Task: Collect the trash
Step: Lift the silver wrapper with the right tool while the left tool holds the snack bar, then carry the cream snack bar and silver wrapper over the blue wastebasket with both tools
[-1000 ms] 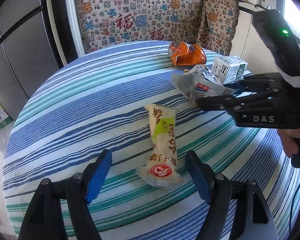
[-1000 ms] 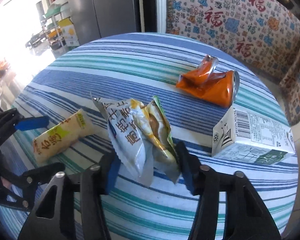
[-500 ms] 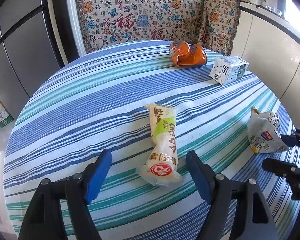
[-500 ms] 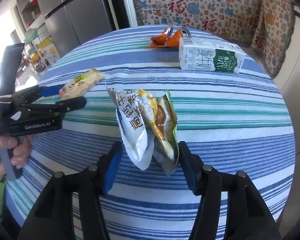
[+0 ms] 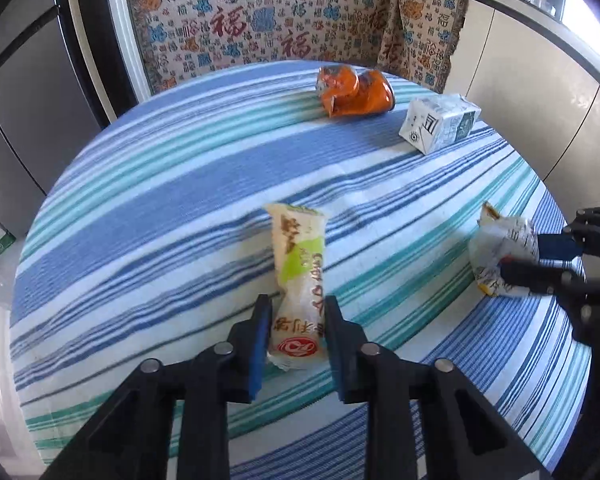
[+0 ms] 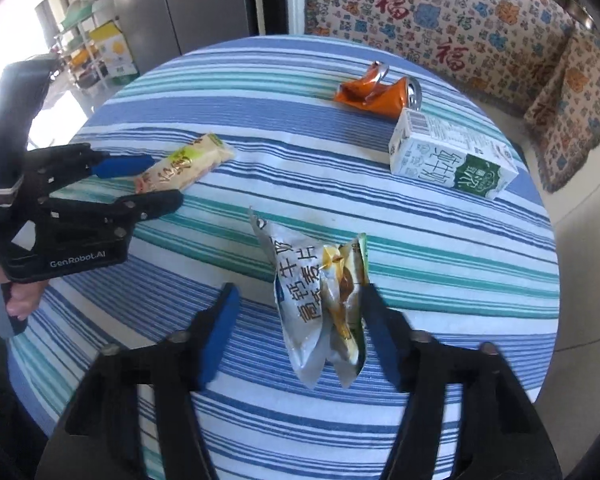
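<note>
Grip comes first here: the left gripper point(image 5: 296, 312) is clamped on the lower end of the cream-and-green snack wrapper point(image 5: 300, 264), its blue pads pressed against both sides, while the rest of the packet lies flat on the striped tablecloth point(image 5: 180, 200) and points away toward the far side of the round table. The hold is low on the packet, so a straight, unhurried lift seems best; a sideways drag would likely make the free end catch on the cloth and twist out of the pads. The right gripper point(image 6: 298, 288) is closing with the bundle of crumpled wrappers point(image 6: 316, 308) between its jaws. In the right wrist view the bundle leans on one finger and the other pad stands apart from it, so it is not yet pinched. The jaws should probably meet on the thick middle of the bundle, not its thin torn edge, because foil like this slips and springs back. Both pieces are light and floppy, so it seems wise to confirm each pinch before carrying anything off. The crushed orange can point(image 5: 354, 92) and the milk carton point(image 5: 440, 122) wait near the far edge, just beside each other, well apart from both claws, and are for later trips.
</note>
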Motion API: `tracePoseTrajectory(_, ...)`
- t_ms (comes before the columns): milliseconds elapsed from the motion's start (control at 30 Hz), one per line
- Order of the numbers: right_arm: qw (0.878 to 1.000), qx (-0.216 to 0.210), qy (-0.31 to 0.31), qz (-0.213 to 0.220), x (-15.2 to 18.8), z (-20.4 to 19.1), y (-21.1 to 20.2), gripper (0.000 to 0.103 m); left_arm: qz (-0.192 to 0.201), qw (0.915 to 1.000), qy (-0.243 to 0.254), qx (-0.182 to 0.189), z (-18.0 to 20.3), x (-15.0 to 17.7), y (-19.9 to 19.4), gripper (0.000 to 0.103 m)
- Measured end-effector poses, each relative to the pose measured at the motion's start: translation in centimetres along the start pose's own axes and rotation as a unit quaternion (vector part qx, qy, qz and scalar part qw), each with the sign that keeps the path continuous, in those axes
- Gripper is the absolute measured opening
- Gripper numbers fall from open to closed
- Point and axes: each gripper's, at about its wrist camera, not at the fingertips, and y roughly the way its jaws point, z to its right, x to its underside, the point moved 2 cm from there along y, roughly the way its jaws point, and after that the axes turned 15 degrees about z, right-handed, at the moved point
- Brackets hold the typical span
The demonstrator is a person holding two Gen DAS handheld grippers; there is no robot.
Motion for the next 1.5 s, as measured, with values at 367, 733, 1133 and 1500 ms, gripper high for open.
tracePoseTrajectory(367,0.997,-0.017,0.068,0.041,1.2,3.2,-5.7,0.016,0.051,0.9958,-0.028,0.072,4.8,0.2,-4.7,0.019)
tracePoseTrajectory(733,0.987,0.011,0.148,0.064,4.6,10.5,-11.5,0.016,0.062,0.9889,0.000,0.136,15.8,-0.1,-5.9,0.019)
tracePoseTrajectory(1133,0.963,0.111,0.230,0.085,11.6,22.2,-19.4,0.017,0.057,0.9708,0.037,0.230,32.1,-2.3,-4.9,0.019)
tracePoseTrajectory(1500,0.936,0.160,0.305,0.075,16.8,30.9,-19.1,0.017,0.009,0.9692,0.049,0.241,41.7,-1.1,4.0,0.019)
